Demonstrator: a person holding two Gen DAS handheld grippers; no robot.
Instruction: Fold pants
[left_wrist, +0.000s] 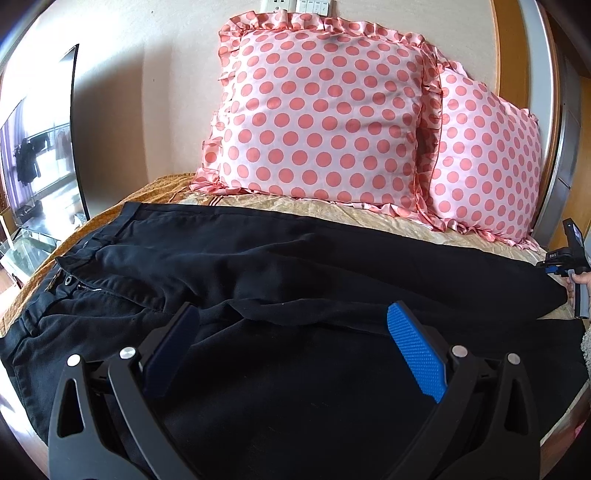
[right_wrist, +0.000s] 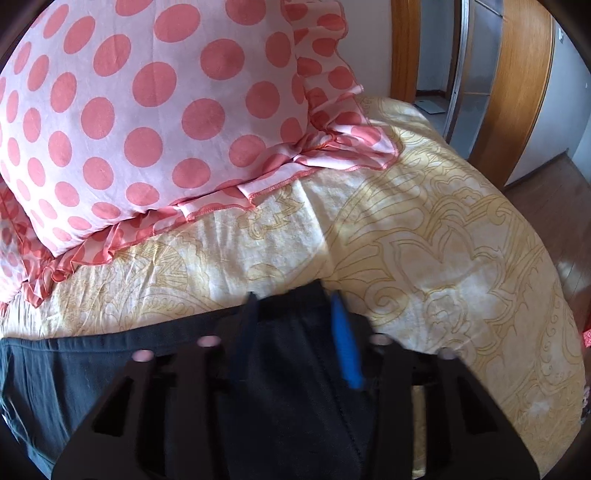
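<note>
Black pants lie across the bed, waistband at the left, legs running right, one leg folded over the other. My left gripper is open and empty, hovering low over the middle of the pants. My right gripper is at the leg cuffs; its fingers are apart with the cuff fabric between them, and I cannot tell whether they pinch it. The right gripper also shows at the far right edge of the left wrist view, at the leg ends.
Two pink polka-dot pillows stand against the wall behind the pants. The bed has a yellow patterned cover. A TV is on the left, a wooden door frame on the right.
</note>
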